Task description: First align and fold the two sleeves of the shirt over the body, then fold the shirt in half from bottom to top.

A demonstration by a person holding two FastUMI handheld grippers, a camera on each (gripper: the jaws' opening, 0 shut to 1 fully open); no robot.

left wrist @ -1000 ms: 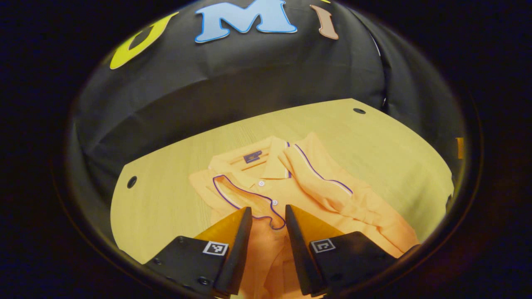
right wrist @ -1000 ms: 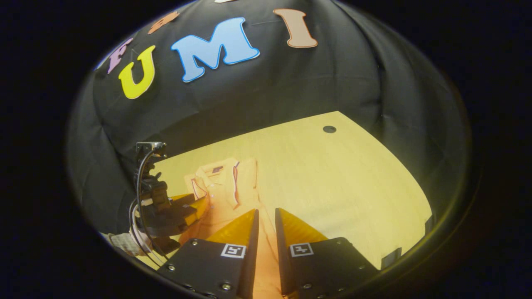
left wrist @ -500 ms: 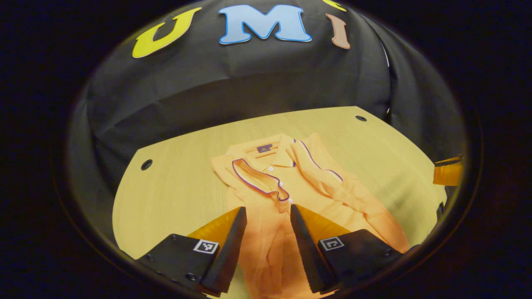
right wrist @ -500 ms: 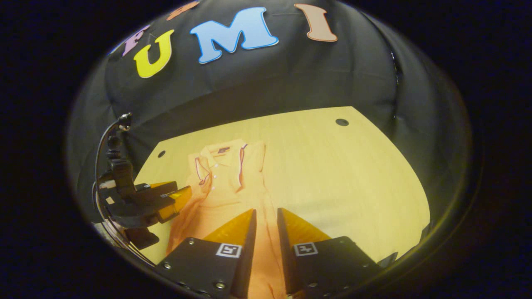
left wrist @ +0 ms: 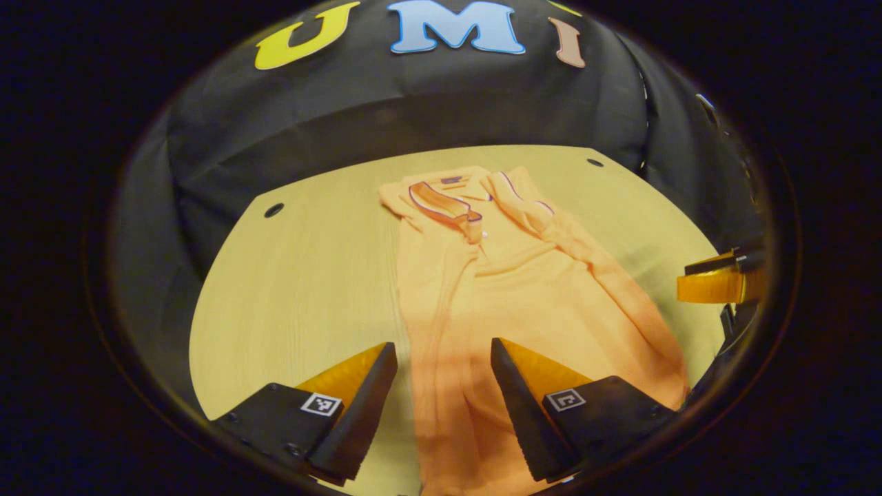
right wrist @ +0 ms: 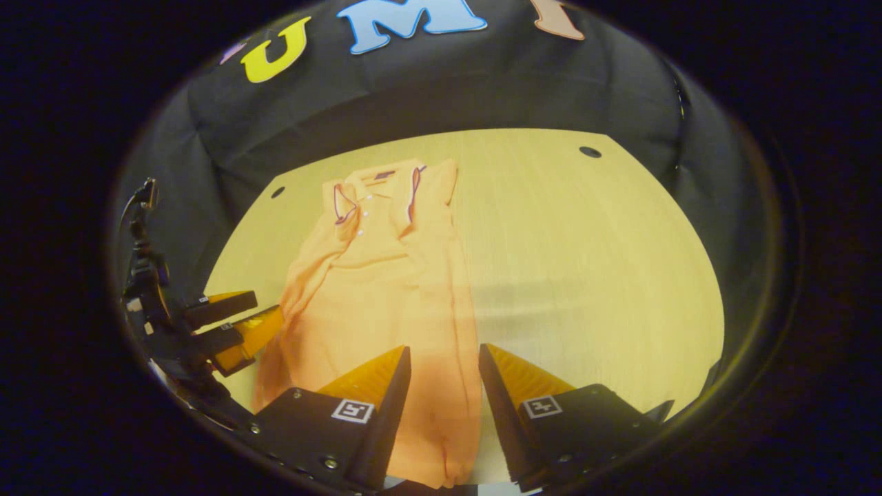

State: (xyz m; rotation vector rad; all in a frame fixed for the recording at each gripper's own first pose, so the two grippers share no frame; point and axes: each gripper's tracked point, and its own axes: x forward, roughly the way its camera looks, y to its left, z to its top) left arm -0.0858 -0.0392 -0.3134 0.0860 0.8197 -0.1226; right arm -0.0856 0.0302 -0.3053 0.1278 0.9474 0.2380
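Observation:
An orange polo shirt (left wrist: 510, 289) lies flat on the wooden table (left wrist: 303, 275), collar at the far end, both sleeves folded in over the body. My left gripper (left wrist: 443, 348) hovers open above the shirt's lower left part, holding nothing. In the right gripper view the shirt (right wrist: 386, 275) runs from the collar down to the hem between my fingers. My right gripper (right wrist: 443, 350) is open over the shirt's lower right edge, also holding nothing. The right gripper (left wrist: 716, 286) appears at the right edge of the left gripper view, and the left gripper (right wrist: 227, 324) at the left of the right gripper view.
The table (right wrist: 586, 275) has small round holes near its far corners (left wrist: 273, 209) (right wrist: 590, 151). Black cloth walls close in behind and beside it. Bare wood lies left and right of the shirt.
Both grippers have drawn back from the collar end toward the hem, so more of the shirt shows. Both grippers' fingers have spread wider.

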